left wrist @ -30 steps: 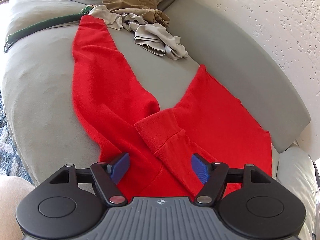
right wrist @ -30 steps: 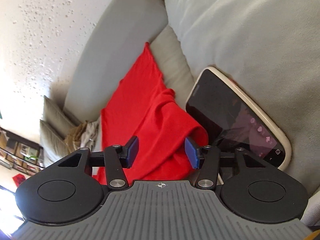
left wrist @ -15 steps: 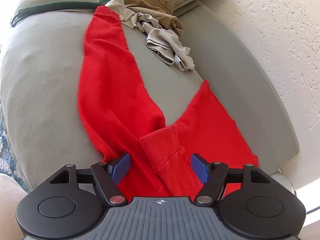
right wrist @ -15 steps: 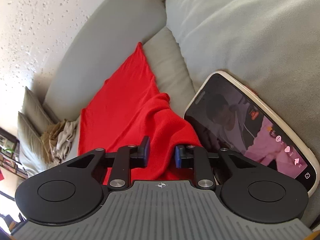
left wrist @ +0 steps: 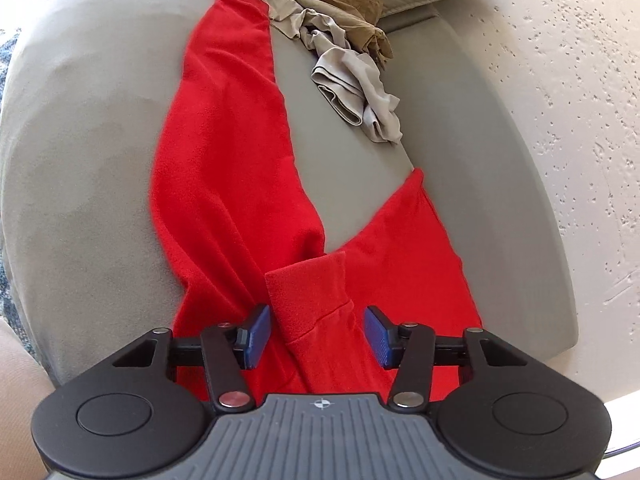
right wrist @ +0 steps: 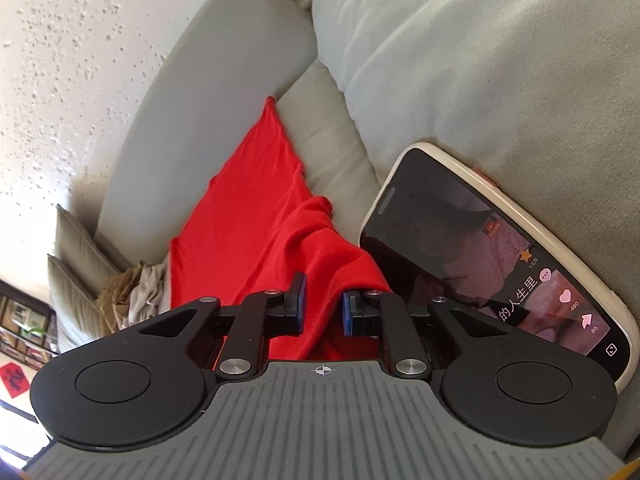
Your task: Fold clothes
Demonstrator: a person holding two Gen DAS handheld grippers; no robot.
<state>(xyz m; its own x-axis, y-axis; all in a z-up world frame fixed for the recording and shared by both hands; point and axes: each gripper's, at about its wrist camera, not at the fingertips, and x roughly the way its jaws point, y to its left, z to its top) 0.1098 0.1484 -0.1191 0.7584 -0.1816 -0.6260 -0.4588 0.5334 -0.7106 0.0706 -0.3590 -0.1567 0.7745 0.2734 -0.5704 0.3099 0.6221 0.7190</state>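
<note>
Red garment (left wrist: 224, 184) lay spread on the grey sofa (left wrist: 80, 160), one sleeve cuff (left wrist: 308, 292) folded over its middle. Left gripper (left wrist: 318, 334) was spread wide, straddling that cuff, likely lined up to grab it. Right gripper (right wrist: 322, 306) was narrowed onto a bunched red edge; firm pinch or not, cannot tell. Phone (right wrist: 500, 256) leaned on the cushion at 3 o'clock. Unfolded beige pile (left wrist: 344, 76) sat at 12 o'clock.

Matt fleecy red garment (left wrist: 224, 168) on smooth woven sofa cushion (left wrist: 80, 152); glossy glass phone (right wrist: 492, 260)
</note>
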